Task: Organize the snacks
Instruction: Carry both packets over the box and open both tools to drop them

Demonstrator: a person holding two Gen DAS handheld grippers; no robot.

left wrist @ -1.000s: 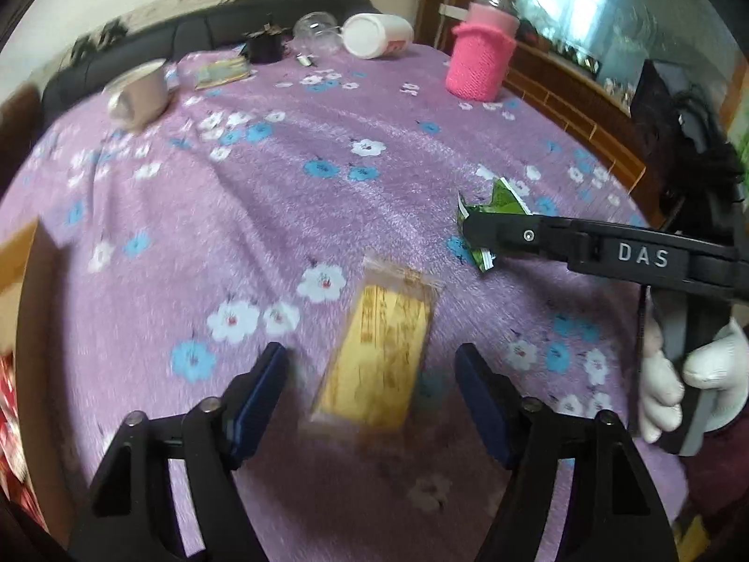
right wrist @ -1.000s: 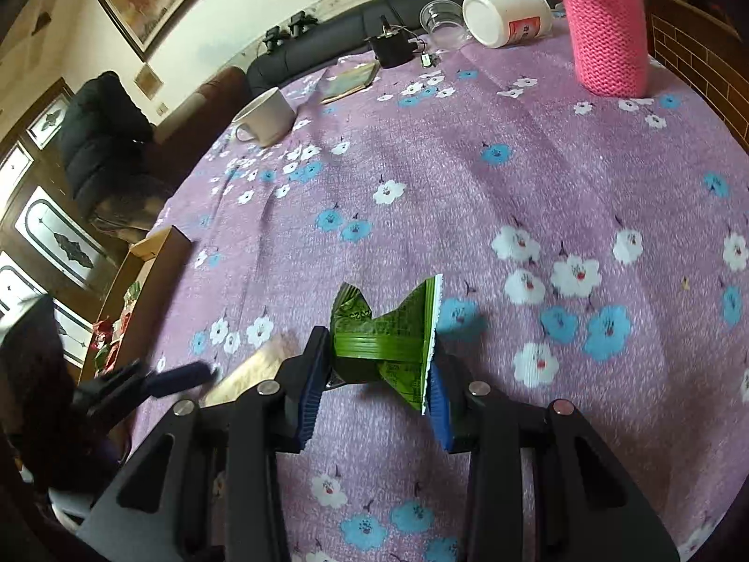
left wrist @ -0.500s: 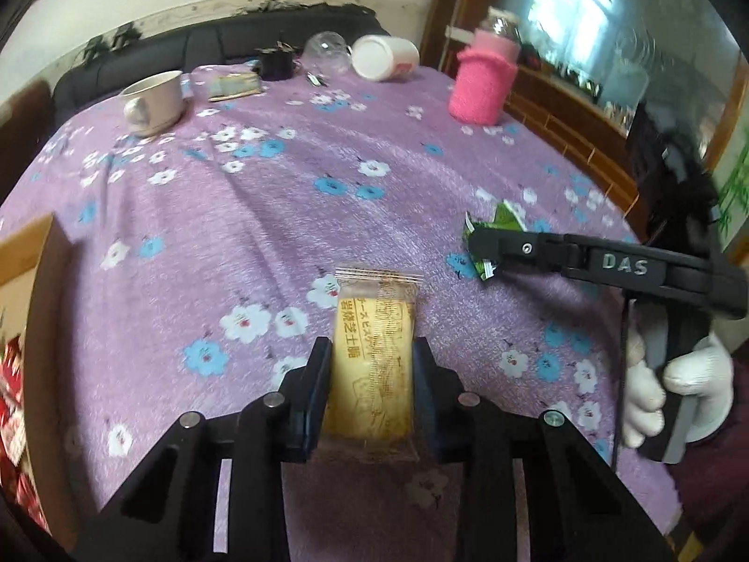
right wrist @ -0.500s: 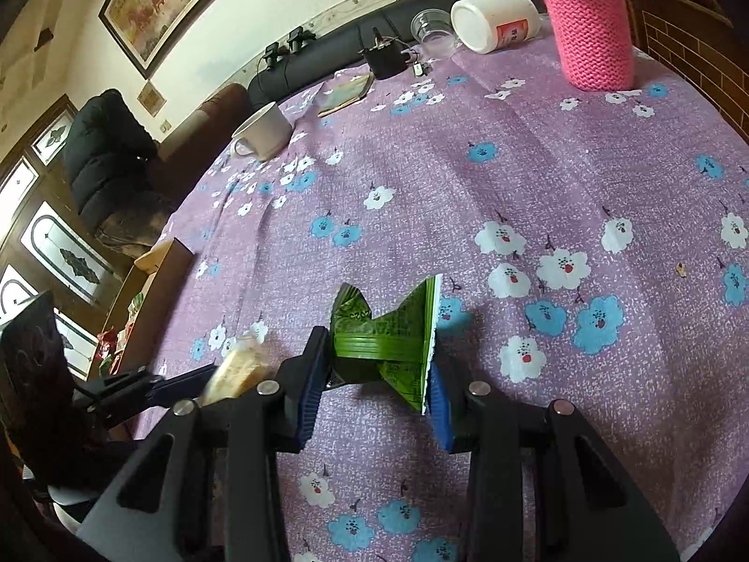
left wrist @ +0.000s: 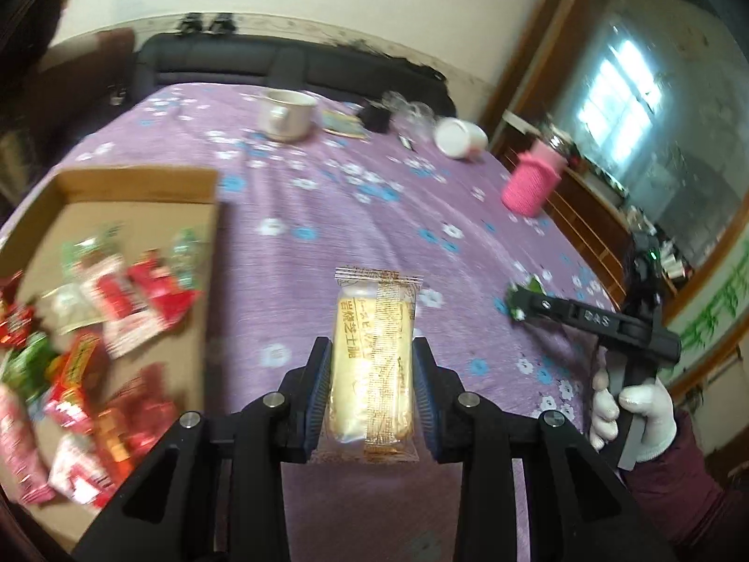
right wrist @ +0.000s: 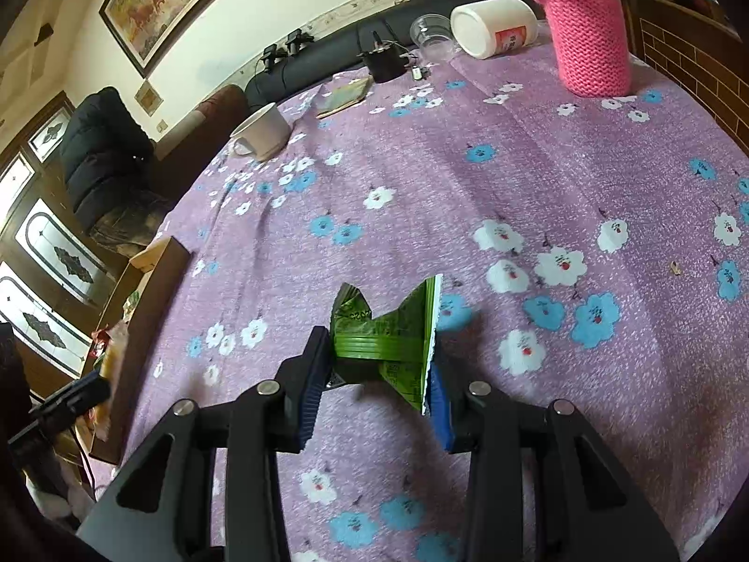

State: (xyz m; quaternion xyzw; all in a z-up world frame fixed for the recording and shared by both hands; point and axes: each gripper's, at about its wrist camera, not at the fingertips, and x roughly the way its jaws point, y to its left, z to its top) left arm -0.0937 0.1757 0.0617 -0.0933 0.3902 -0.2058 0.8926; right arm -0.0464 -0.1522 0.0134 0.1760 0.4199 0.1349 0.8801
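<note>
The left gripper [left wrist: 372,391] clamps a yellow biscuit pack [left wrist: 372,365] above the cloth, the box [left wrist: 140,187] at ten o'clock, best released low inside, while the right gripper [right wrist: 374,374] pinches a green packet [right wrist: 388,332].

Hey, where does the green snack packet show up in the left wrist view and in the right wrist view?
Left wrist view: the green snack packet is small at mid right, pinched at the tip of the right tool.
Right wrist view: green snack packet fills the lower centre, clamped in the right tool.
Shared landmark: the pink knitted sleeve on the purple cloth.
</note>
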